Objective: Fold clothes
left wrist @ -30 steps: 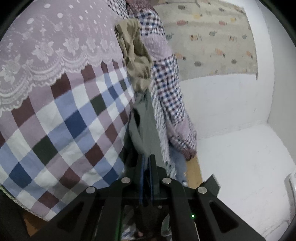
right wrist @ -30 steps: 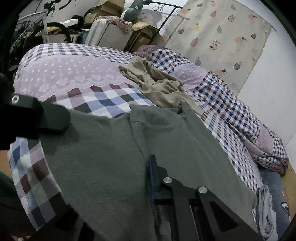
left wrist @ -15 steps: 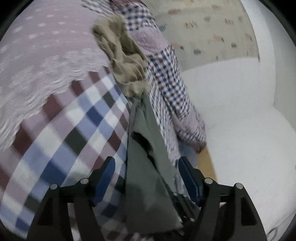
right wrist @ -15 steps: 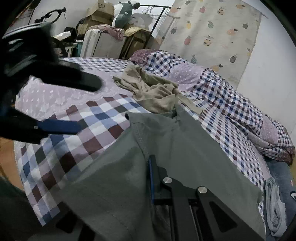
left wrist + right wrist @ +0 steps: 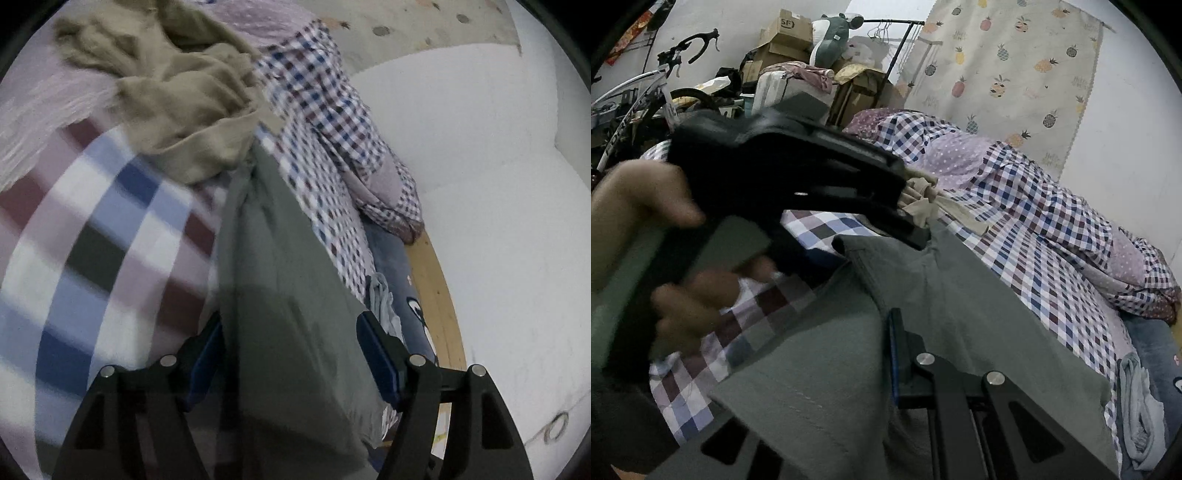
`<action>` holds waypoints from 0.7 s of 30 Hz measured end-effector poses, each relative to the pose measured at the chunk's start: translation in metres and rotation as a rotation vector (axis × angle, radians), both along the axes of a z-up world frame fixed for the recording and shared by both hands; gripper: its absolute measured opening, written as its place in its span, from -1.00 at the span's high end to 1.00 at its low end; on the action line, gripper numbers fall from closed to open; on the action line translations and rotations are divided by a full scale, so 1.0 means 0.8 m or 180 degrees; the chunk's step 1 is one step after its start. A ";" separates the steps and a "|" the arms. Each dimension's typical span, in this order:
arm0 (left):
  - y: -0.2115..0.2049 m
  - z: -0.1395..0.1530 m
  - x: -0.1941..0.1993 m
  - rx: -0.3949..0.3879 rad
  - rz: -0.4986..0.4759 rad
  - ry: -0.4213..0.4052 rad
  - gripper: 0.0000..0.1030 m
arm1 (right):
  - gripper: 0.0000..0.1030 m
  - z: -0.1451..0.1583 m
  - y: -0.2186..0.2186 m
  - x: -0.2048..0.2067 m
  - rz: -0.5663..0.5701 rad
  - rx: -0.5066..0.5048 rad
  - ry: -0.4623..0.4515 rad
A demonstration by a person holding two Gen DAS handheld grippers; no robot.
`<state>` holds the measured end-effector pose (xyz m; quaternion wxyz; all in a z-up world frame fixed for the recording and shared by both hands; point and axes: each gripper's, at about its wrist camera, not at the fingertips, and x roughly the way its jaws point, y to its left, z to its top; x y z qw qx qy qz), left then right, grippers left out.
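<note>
1. Jaws of the left gripper point(image 5: 291, 354) have just been opening and stand wide; the green shirt point(image 5: 280, 295) hangs loose between them.
2. Right gripper point(image 5: 897, 354) is clamped on the shirt, which spreads ahead over the checked bed point(image 5: 1015, 236).
3. Beige garment point(image 5: 184, 99) lies beyond.

1. Left gripper point(image 5: 291, 354): two matte black angular arms, each with triangular cut-outs, at the bottom of the frame.
2. Fingers point(image 5: 378, 354): lined with blue pads.
3. Round silver screw heads sit in pairs on each arm.
4. Right gripper point(image 5: 894, 354): same black frame, silver screws and blue pad edge, lower centre.
5. Hand point(image 5: 679, 273): bare, wrapped around a black handle at the left.
</note>
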<state>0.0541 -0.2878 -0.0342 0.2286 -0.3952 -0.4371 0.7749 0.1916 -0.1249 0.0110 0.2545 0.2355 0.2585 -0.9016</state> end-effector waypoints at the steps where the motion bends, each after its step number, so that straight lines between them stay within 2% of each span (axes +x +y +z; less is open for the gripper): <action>1: -0.001 0.000 -0.008 -0.0002 -0.0037 0.0009 -0.45 | 0.93 0.001 0.001 0.001 0.0005 -0.0006 0.0001; 16: -0.014 -0.002 -0.079 0.0113 -0.0322 0.0022 -0.44 | 0.93 0.029 0.017 0.027 0.0187 -0.0129 0.0010; 21: -0.020 -0.001 -0.092 0.0072 -0.0325 0.0006 -0.31 | 0.93 0.046 0.032 0.038 0.0188 -0.0265 -0.0009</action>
